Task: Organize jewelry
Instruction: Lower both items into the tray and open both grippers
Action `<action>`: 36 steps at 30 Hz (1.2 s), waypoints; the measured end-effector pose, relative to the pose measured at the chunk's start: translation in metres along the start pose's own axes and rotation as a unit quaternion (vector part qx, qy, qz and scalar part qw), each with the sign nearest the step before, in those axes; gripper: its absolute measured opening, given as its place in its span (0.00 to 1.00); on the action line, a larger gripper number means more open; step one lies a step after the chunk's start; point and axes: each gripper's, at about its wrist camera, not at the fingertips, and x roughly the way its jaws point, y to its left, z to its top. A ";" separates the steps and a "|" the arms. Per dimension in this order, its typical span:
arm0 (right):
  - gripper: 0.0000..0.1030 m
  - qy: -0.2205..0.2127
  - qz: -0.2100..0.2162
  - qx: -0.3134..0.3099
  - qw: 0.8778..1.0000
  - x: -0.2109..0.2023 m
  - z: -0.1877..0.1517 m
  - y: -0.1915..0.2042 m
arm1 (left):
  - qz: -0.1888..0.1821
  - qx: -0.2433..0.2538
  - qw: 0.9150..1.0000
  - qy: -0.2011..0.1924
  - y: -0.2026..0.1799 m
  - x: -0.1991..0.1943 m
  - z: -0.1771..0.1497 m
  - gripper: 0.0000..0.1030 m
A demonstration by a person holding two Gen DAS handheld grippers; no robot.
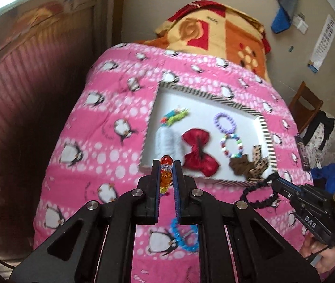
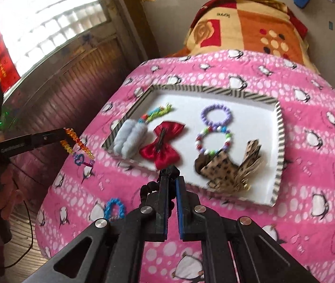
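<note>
While clamped: bead bracelet (image 1: 165,170), black scrunchie (image 2: 171,171).

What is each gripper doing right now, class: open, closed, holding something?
Left gripper: closed on the orange bead bracelet.
Right gripper: closed on the black elastic hair tie.

"love", upside down, on the orange blanket (image 2: 250,21), upper right of right wrist view | "DAS" on the right gripper (image 1: 273,180) body, lower right of left wrist view | wall sheet print illegible

tray (image 2: 277,151) far half bare, near half crowded by red bow (image 2: 160,146), leopard scrunchie (image 2: 224,167)
</note>
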 end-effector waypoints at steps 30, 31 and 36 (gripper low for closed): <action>0.05 0.059 -0.094 0.033 0.993 0.122 0.083 -0.136 | 0.024 0.022 0.996 0.083 -0.081 0.195 0.096 0.08; 0.05 0.063 -0.094 0.030 0.993 0.126 0.083 -0.138 | 0.028 0.018 0.996 0.087 -0.077 0.201 0.096 0.08; 0.20 0.074 -0.095 0.041 0.992 0.135 0.082 -0.147 | 0.036 0.003 0.994 0.102 -0.063 0.214 0.088 0.08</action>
